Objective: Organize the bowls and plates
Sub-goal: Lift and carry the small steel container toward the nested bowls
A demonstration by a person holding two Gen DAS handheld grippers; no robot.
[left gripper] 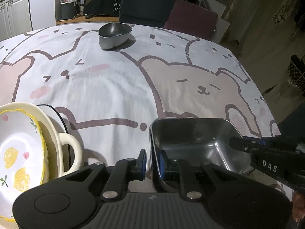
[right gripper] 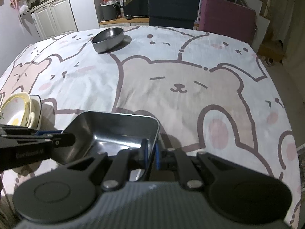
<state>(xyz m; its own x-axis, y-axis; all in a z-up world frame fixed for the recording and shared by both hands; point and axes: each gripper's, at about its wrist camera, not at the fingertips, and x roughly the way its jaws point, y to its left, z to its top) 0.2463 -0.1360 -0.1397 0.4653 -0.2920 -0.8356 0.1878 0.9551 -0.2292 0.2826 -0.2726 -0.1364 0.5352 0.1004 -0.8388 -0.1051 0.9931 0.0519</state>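
Observation:
A square steel tray (left gripper: 190,139) (right gripper: 114,131) sits low at the near edge of the table, between both grippers. My left gripper (left gripper: 152,162) straddles its left wall, one pad outside and one inside; a thin gap shows beside the outer pad (left gripper: 142,162), so the jaws are slightly apart. My right gripper (right gripper: 151,152) is shut on the tray's right wall. Each gripper also shows in the other view: the right gripper (left gripper: 233,143) and the left gripper (right gripper: 72,139). A round steel bowl (left gripper: 114,36) (right gripper: 107,39) stands far across the table.
At the near left is a stack: a lemon-patterned bowl (left gripper: 17,148) in a cream handled dish (left gripper: 70,152) over a dark-rimmed white plate (left gripper: 55,112). A bear-print cloth (left gripper: 106,87) covers the table. A dark chair (left gripper: 146,2) and a maroon chair (left gripper: 192,17) stand behind it.

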